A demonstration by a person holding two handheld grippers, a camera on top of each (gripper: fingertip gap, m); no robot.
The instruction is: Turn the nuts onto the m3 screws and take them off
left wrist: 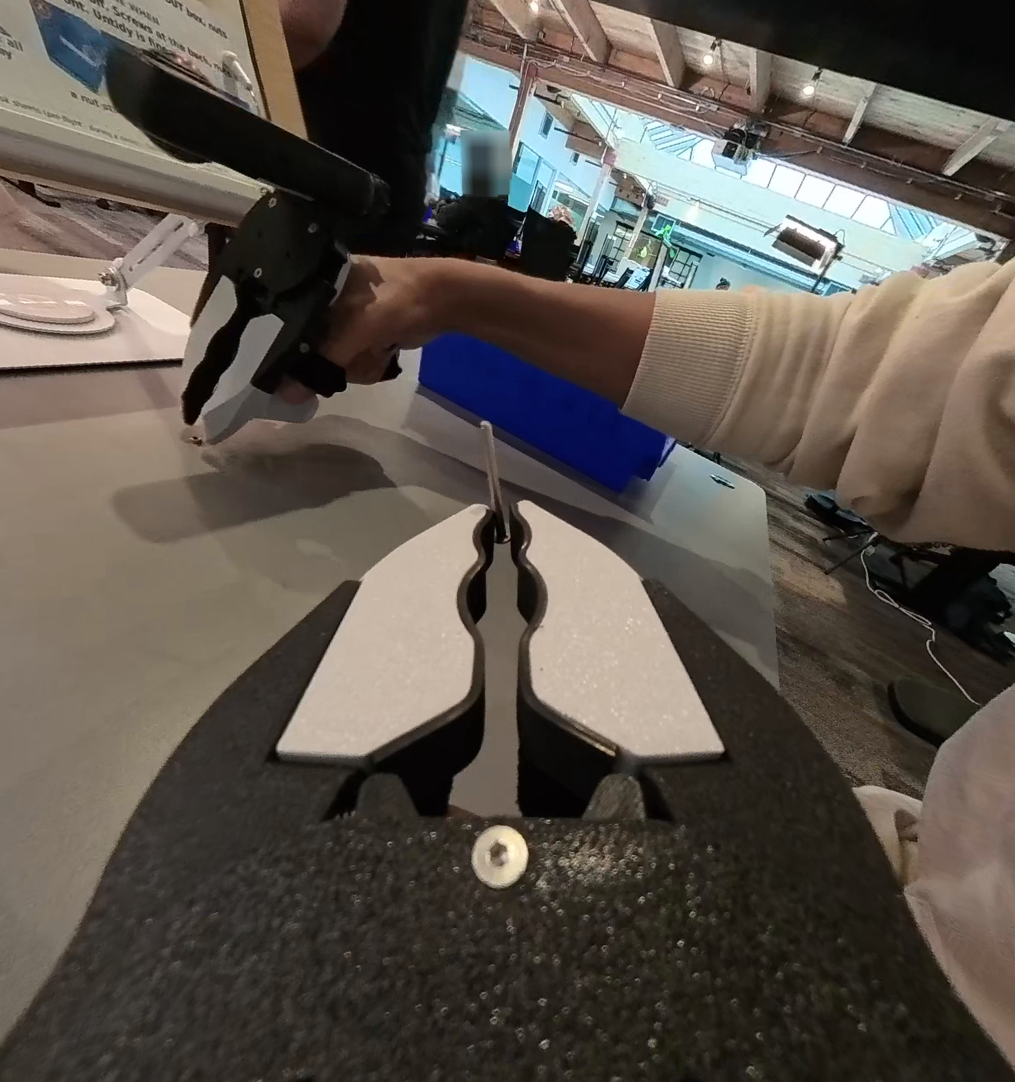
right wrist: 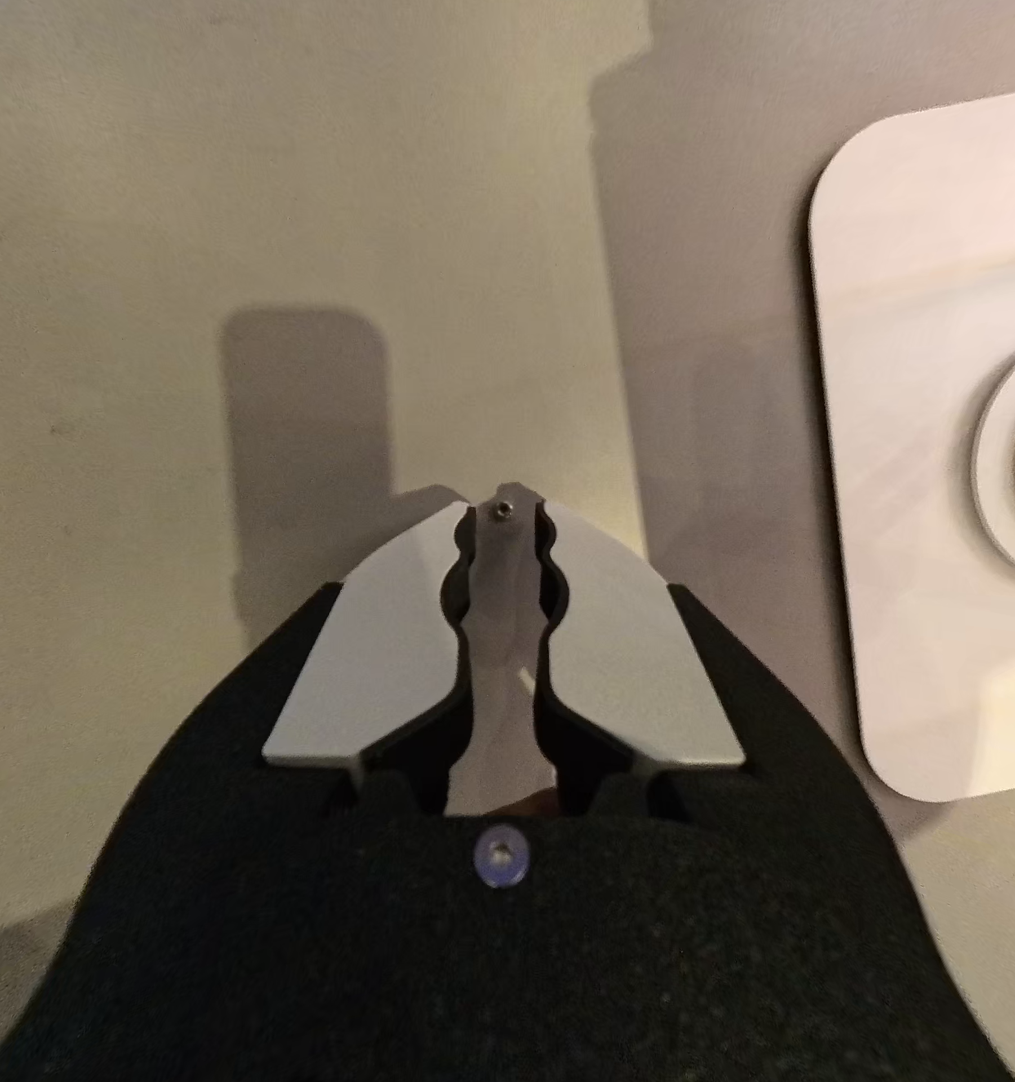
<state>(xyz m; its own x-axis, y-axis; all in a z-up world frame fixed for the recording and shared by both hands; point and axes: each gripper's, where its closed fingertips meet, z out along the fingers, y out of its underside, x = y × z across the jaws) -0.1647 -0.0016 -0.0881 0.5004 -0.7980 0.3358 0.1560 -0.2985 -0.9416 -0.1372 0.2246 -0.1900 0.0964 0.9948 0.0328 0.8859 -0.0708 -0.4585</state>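
Only print in view is sitting on a white instruction sheet (left wrist: 112,52), propped on a stand up and left of the right gripper (left wrist: 197,424) in the left wrist view; partly cut off, not quoting it. Right wrist view is showing no writing at all.

A pale grey surface (left wrist: 83,585) stretches ahead under soft shadow. Beyond it, an open hall with exposed timber roof beams (left wrist: 639,64), bright clerestory windows (left wrist: 815,187), small ceiling spotlights (left wrist: 808,89) and mottled dark floor (left wrist: 833,638).

Blue bin (left wrist: 540,404), grey table (left wrist: 112,556), silver screw (left wrist: 492,462).
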